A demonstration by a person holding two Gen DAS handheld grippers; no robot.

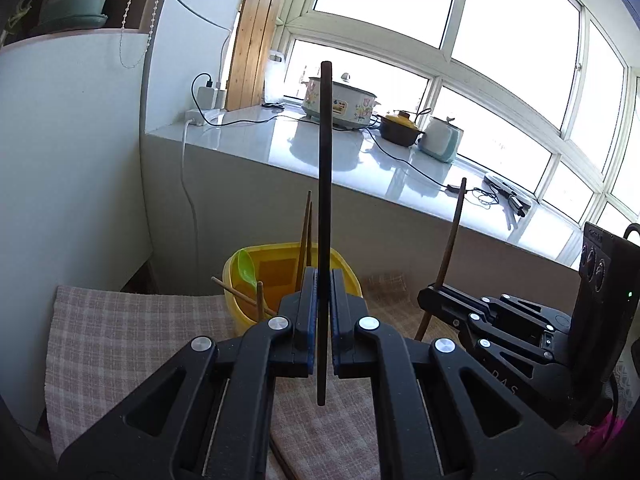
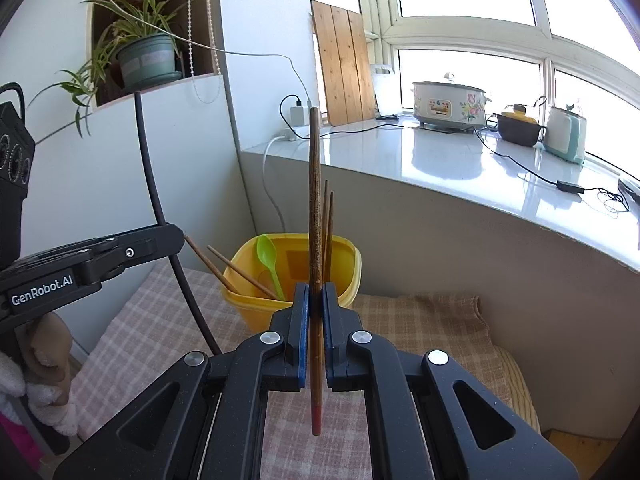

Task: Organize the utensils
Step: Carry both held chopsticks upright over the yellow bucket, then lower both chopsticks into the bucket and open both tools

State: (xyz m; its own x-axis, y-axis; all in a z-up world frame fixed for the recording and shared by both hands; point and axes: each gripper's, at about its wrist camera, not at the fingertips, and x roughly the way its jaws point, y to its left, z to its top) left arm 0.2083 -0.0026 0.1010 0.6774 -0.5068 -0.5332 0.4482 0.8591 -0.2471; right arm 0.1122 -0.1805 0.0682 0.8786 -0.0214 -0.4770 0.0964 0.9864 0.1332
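1. We take the yellow tub [image 1: 240, 276] on the checked cloth [image 1: 132, 340] as our landmark; it already holds a green spoon [image 1: 245, 266] and several chopsticks [image 1: 304, 236], so we judge it to be the place where utensils are gathered.

2. Our left gripper [image 1: 323, 308] has its jaws pressed together on a dark chopstick [image 1: 325, 160]; the stick stands nearly upright, its upper end well above the tub and its lower end hanging free below the pads on our side of the tub.

3. We judge the grip is taken low on the stick so that a long part projects upward; the short lower end can then be steered into the tub's mouth.

4. Our right gripper [image 2: 316, 304] is likewise clamped on a brown chopstick [image 2: 315, 200], upright, with a red tip at the bottom; it sits just this side of the tub, and from the left view it stands to the right of the tub.

5. Both sticks are held clear of the cloth, neither touching the tub; we take this as carrying height, so the ends pass over the rim rather than knock it.

6. The spoon and two sticks lean against the tub's left wall, two more stand toward its back; the free room looks to be at the front right, where we would aim.

7. A risk we see: a thin stick in flat pads may swivel when its end meets the rim.
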